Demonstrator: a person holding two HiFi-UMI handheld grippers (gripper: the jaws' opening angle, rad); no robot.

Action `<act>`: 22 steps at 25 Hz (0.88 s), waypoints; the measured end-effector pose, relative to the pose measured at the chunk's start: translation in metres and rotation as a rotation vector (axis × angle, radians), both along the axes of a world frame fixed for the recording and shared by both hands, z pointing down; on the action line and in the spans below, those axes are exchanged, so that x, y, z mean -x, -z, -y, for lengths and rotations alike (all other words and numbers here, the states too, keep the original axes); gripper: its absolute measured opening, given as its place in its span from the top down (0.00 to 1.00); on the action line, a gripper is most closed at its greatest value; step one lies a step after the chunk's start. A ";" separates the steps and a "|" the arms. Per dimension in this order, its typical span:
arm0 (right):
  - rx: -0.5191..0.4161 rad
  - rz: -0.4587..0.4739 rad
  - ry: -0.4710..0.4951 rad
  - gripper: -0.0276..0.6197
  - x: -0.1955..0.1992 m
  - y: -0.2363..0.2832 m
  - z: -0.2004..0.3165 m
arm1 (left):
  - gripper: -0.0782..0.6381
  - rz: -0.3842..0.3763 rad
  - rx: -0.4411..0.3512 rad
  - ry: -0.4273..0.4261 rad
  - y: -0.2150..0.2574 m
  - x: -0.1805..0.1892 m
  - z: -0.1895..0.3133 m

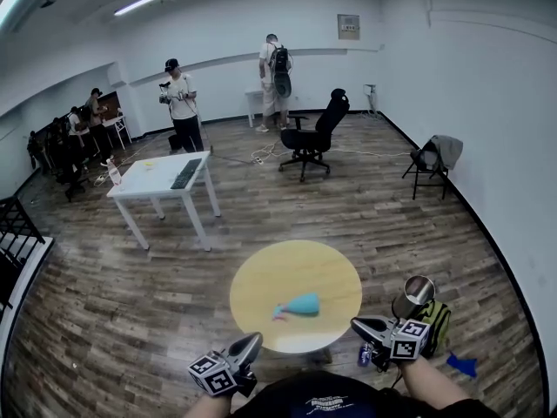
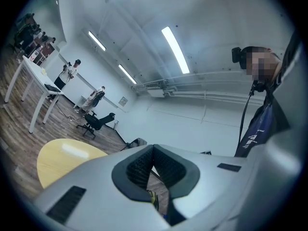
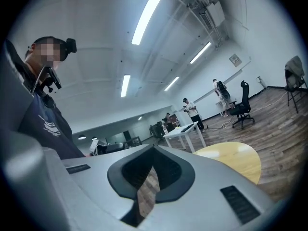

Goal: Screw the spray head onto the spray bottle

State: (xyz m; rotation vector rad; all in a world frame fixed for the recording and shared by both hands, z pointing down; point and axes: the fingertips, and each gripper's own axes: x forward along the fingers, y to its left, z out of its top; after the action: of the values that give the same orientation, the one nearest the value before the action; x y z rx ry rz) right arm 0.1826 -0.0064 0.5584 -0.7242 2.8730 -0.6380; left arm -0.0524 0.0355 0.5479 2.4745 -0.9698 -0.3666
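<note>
left gripper [image 1: 252,341] sits low by the near edge of the round yellow bench [image 1: 261,277], its fingers [image 2: 137,170] pressed together on nothing. between the two grippers, well apart from both, a teal spray bottle [image 1: 303,304] lies on its side on the bench, with a pinkish piece [image 1: 278,312] at its left end. whether that piece is the spray head, and whether it is already joined, is too small to tell. right gripper [image 1: 359,324] hovers by the bench's right edge, fingers [image 3: 171,170] likewise closed and empty. by my reading the job is not yet started: picking up and screwing both remain.
</note>
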 end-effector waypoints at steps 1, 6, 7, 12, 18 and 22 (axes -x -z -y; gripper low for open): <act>-0.004 -0.013 0.011 0.91 -0.005 -0.002 -0.002 | 0.88 -0.002 0.004 0.000 0.000 -0.008 -0.001; -0.020 -0.078 0.089 0.86 -0.024 -0.017 -0.007 | 0.88 -0.007 0.036 -0.002 -0.006 -0.048 -0.007; -0.018 -0.084 0.100 0.83 -0.027 -0.020 -0.005 | 0.88 -0.002 0.042 -0.006 -0.009 -0.053 -0.006; -0.002 -0.120 0.123 0.75 -0.019 -0.042 0.015 | 0.88 -0.002 0.068 0.004 -0.023 -0.044 0.012; -0.048 -0.322 0.113 0.61 0.037 -0.070 0.069 | 0.88 -0.059 0.068 -0.054 -0.032 0.002 0.087; -0.088 -0.577 0.142 0.49 0.092 -0.111 0.108 | 0.88 -0.038 0.057 -0.144 -0.041 0.049 0.149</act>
State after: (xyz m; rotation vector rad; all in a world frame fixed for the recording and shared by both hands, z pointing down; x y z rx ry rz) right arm 0.0904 -0.1140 0.6693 -0.8050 3.4763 -0.3527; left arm -0.1014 -0.1131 0.5889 2.4592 -0.7702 -0.3322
